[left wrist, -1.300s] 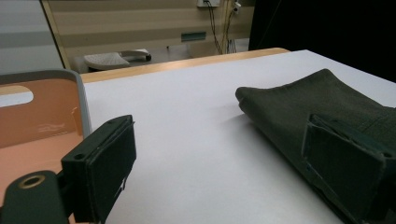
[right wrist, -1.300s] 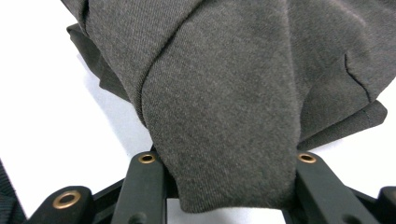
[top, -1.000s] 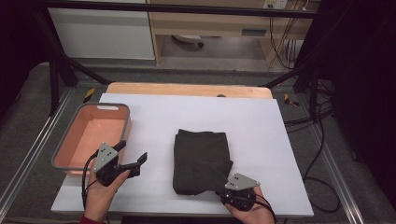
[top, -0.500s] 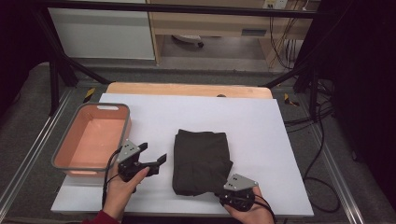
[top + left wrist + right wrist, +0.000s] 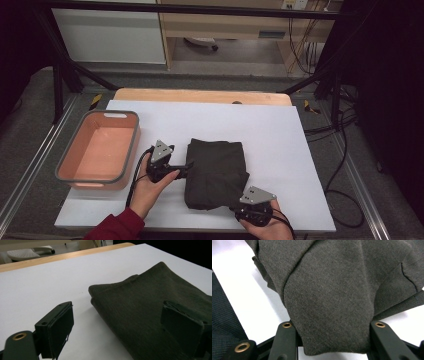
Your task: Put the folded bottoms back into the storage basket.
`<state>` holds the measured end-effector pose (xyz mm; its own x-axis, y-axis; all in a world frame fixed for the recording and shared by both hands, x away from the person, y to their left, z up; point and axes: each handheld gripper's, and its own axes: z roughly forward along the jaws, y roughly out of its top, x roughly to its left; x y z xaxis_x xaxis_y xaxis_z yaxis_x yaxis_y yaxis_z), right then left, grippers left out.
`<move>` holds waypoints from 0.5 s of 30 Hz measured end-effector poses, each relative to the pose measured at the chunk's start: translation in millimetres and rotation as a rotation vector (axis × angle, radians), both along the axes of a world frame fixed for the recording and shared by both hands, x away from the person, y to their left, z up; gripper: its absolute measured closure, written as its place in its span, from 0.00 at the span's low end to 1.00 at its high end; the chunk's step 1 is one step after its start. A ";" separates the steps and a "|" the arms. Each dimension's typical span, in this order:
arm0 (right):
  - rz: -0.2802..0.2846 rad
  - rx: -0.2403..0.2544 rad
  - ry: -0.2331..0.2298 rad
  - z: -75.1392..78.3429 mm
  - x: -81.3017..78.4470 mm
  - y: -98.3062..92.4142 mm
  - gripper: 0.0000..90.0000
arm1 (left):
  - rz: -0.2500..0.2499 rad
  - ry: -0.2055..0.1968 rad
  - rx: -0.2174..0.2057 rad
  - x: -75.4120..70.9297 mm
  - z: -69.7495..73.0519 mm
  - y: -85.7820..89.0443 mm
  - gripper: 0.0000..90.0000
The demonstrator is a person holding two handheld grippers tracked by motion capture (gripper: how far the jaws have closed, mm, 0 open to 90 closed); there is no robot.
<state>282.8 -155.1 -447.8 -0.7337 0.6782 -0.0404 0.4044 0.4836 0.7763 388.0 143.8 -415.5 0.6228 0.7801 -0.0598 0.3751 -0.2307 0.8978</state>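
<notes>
A folded dark olive cloth (image 5: 216, 167) lies in the middle of the white tabletop (image 5: 280, 130). My left gripper (image 5: 186, 168) reaches the cloth's left edge. In the left gripper view it (image 5: 121, 327) stands open, one jaw over the cloth (image 5: 150, 310) and the other over bare table. My right gripper (image 5: 246, 206) is at the cloth's near right corner. In the right gripper view a bunched fold of the cloth (image 5: 329, 297) sits pinched between the jaws and drapes over them, so the fingertips of the right gripper (image 5: 333, 325) are hidden.
A salmon bin with a grey rim (image 5: 131, 145) stands at the left of the table, nothing inside it. A wooden strip (image 5: 200, 95) runs along the far edge. Metal frame rails and cables lie beyond both sides of the table.
My left gripper has moved right, from beside the bin to the cloth's left edge. The right gripper has stayed at the near right corner.
</notes>
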 end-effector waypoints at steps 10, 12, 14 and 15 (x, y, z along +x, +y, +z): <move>0.001 -0.002 -0.001 -0.3 -0.2 0.1 0.65 | 0.006 0.056 0.006 16.9 -10.7 -13.5 0.13; 0.003 0.000 0.000 -0.3 0.0 -0.2 0.65 | 0.009 0.073 0.005 21.7 -13.6 -17.5 0.13; 0.003 -0.001 -0.001 -0.3 -0.1 -0.1 0.65 | 0.009 0.078 0.004 23.2 -14.4 -18.9 0.13; 0.002 -0.001 0.000 -0.4 -0.2 0.0 0.64 | 0.011 0.080 0.004 24.7 -15.1 -20.4 0.13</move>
